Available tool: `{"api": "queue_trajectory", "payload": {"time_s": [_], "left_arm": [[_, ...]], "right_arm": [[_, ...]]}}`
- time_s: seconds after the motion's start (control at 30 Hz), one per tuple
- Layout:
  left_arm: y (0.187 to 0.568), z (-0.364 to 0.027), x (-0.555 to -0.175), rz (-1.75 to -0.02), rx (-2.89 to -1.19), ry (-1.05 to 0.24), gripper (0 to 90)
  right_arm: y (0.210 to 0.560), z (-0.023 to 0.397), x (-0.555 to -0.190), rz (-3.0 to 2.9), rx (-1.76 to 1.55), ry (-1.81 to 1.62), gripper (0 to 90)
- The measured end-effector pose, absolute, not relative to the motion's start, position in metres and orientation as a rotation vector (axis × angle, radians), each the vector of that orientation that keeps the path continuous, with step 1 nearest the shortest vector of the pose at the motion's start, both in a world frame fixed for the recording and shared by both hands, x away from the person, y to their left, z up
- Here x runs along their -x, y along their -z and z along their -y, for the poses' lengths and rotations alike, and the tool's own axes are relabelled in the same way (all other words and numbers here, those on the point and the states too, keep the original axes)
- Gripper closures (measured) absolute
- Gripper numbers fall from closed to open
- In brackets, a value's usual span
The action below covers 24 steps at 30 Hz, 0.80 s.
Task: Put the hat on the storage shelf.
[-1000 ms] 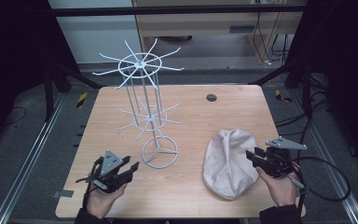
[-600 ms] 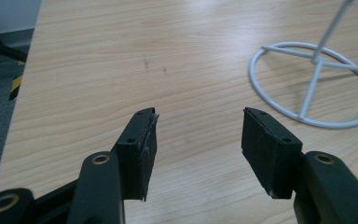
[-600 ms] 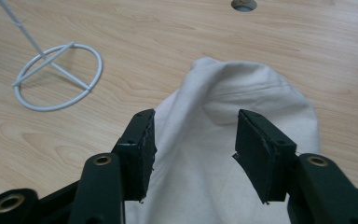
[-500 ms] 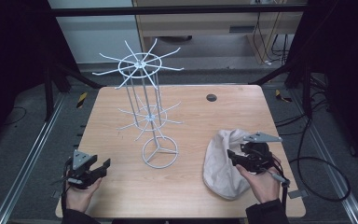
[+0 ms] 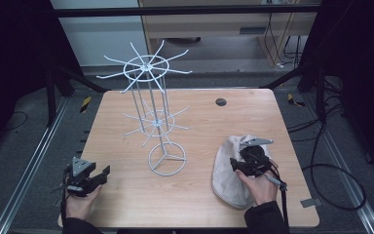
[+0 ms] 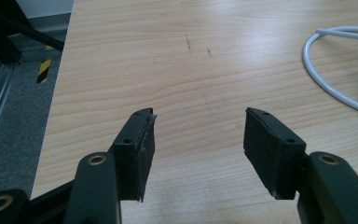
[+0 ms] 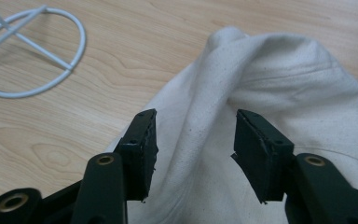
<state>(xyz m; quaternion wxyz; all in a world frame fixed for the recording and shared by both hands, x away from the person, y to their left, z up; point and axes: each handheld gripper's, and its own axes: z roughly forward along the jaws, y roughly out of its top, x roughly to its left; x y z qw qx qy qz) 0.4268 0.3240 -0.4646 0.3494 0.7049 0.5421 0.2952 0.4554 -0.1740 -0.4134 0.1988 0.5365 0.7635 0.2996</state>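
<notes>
A cream cloth bag (image 5: pixel 227 173) lies crumpled on the right part of the wooden table (image 5: pixel 199 117). My right gripper (image 5: pixel 241 162) hovers over it, open, its jaws astride a raised fold of the cloth bag (image 7: pixel 279 88) without closing on it. A white wire rack (image 5: pixel 148 97) with spoke arms stands at the table's middle on a ring base (image 5: pixel 167 159). My left gripper (image 5: pixel 97 175) is open over bare wood near the front left corner; the ring base (image 6: pixel 340 70) shows at the right of the left gripper view.
A small dark round hole (image 5: pixel 220 102) sits near the table's far edge. Metal rails and cables run along the floor on both sides. The table's left edge (image 6: pixel 58 88) lies close to my left gripper.
My left gripper has drawn back toward the front left corner. My right gripper has moved left from the bag's right edge to over the cloth.
</notes>
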Motion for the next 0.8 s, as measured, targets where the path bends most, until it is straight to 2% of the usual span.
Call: {"api": "queue_trajectory", "payload": {"time_s": [0.33,0.63,0.8], "left_arm": [[0.467,-0.322,-0.428,-1.404,-1.855,-0.754,44.0],[0.468,-0.322,-0.429,-1.412,-1.86,-0.746,44.8],[0.468,-0.322,-0.429,-1.416,-1.859,-0.745,45.0]], "right_arm": [[0.428,0.17,-0.466,-2.146,-1.552,-0.783,61.2],[0.434,0.164,-0.471,-2.15,-1.58,-0.705,85.3],[0.432,0.164,-0.47,-2.146,-1.587,-0.706,87.6]]}}
